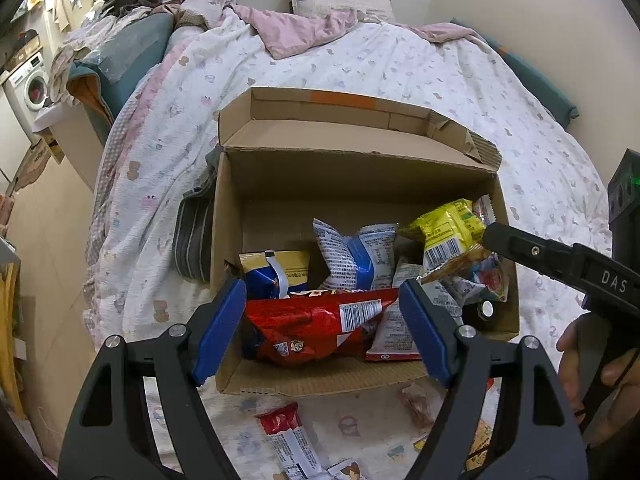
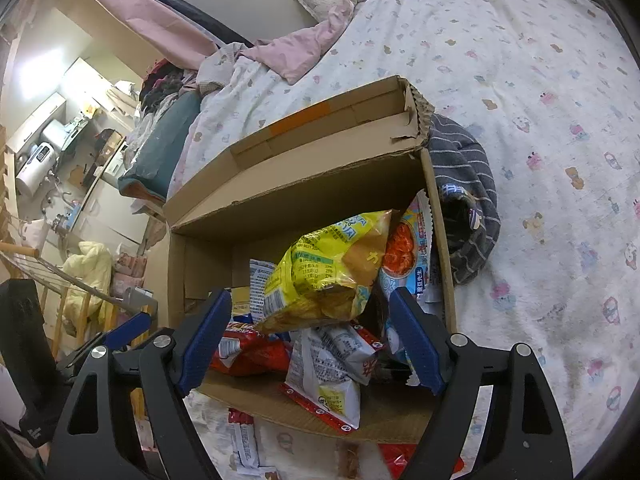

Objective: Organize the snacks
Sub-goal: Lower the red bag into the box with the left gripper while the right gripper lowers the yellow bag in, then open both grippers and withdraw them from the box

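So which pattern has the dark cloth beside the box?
Grey cloth with thin pale stripes; clearest in the right wrist view.

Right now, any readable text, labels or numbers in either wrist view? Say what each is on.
"DAS" — white letters on the black body of the right gripper, seen in the left wrist view.
Red snack bag: barcode and small print, too small to read.
Yellow snack bag: nutrition table and barcode, blurred, unreadable.
Blue-and-white bag: dense print, unreadable.
Cardboard box: no text visible.
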